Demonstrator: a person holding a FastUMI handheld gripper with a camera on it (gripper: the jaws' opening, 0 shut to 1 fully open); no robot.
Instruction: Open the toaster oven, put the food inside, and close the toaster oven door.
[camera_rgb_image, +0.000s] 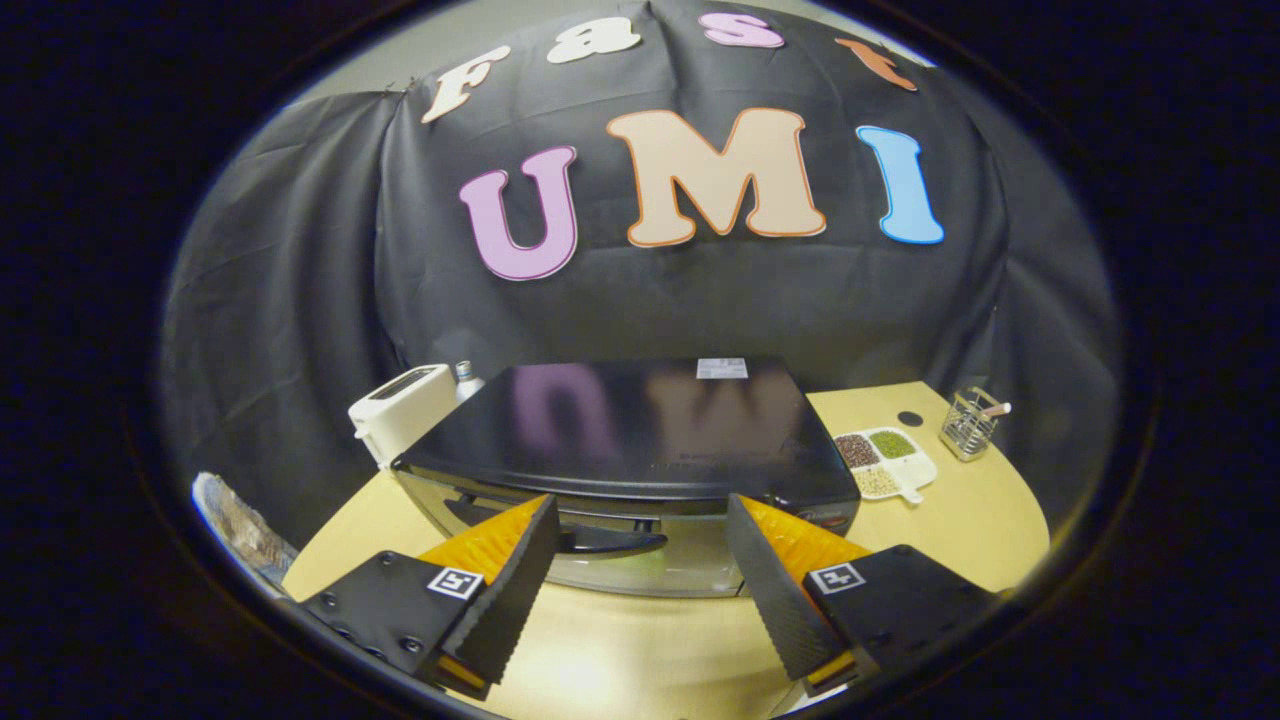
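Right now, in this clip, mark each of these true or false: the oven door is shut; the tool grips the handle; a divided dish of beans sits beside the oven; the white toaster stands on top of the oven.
1. The toaster oven door is shut: true.
2. The tool grips the door handle: false, its fingers are open, the handle just ahead between them.
3. A divided dish of beans sits beside the oven: true.
4. The white toaster stands on top of the oven: false, it stands beside it.
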